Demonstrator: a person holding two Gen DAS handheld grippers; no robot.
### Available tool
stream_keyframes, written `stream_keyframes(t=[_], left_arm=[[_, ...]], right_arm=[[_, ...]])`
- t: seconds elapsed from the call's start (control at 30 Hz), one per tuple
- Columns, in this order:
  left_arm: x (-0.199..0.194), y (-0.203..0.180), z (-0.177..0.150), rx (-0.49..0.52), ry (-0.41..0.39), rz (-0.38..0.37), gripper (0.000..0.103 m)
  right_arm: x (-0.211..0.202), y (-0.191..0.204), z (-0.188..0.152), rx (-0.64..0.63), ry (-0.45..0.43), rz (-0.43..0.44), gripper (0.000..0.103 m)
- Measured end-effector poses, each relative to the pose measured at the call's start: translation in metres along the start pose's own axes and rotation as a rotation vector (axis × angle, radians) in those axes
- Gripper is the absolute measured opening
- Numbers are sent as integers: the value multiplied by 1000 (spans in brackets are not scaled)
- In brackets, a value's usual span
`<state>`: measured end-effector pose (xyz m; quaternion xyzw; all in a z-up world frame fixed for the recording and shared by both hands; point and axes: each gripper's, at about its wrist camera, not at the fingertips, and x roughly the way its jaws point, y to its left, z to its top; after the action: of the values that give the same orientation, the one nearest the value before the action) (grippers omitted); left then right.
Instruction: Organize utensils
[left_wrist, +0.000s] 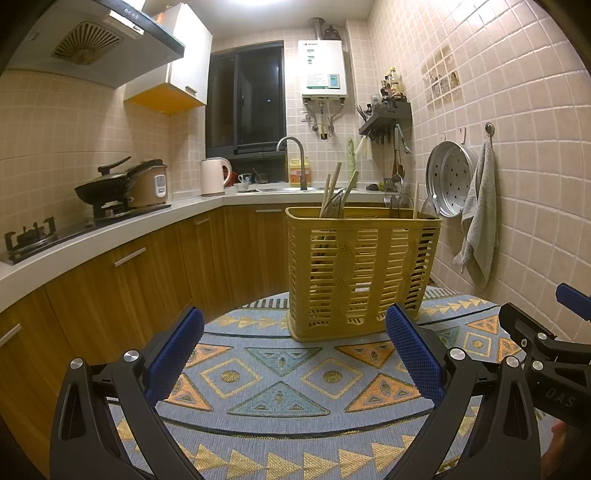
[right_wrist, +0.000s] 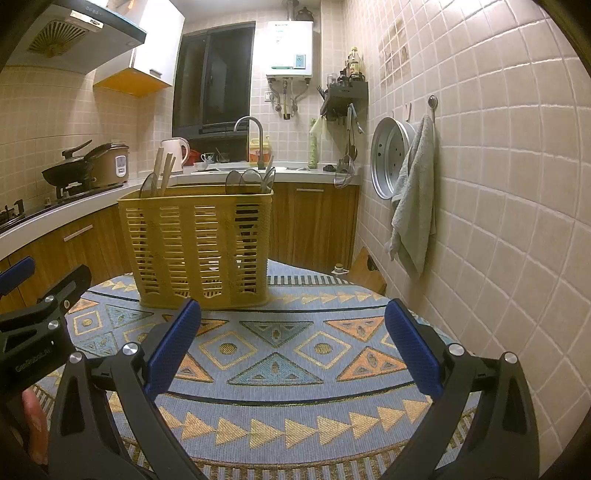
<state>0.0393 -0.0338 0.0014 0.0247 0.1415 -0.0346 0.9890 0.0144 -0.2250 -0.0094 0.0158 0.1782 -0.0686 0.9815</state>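
A yellow slatted utensil basket (left_wrist: 360, 273) (right_wrist: 197, 247) stands upright on a round table with a patterned blue cloth (left_wrist: 280, 398) (right_wrist: 280, 369). Wooden chopsticks (left_wrist: 332, 188) (right_wrist: 164, 166) and dark spoons (left_wrist: 399, 205) (right_wrist: 247, 181) stick out of its top. My left gripper (left_wrist: 295, 332) is open just in front of the basket, holding nothing. My right gripper (right_wrist: 293, 325) is open too, empty, with the basket ahead on its left. Each gripper shows at the edge of the other's view.
A tiled wall (right_wrist: 498, 184) rises close on the right with a hanging grey towel (right_wrist: 413, 195) and a metal steamer tray (right_wrist: 388, 158). Wooden cabinets and a white counter (left_wrist: 110, 236) curve along the left with a stove, wok and rice cooker. A sink faucet (left_wrist: 295, 155) stands behind.
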Motion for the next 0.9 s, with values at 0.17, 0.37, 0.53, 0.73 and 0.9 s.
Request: stream_keyframes(t=[0.17,0.37,0.53,0.73,0.9], left_arm=[[0,-1,0,0,0,0,95],[0,-1,0,1,0,0,95],[0,-1,0,1,0,0,95],[0,-2,0,1,0,1,95],[0,-2,0,0,0,1,95]], right_arm=[[0,0,1,-3,2,2,95],[1,-1,0,1,7,3,95],[2,-2,0,2,10,4,95],[2,-3,0,-1,10,4,95],[3,-3,0,-1,11,4,95]])
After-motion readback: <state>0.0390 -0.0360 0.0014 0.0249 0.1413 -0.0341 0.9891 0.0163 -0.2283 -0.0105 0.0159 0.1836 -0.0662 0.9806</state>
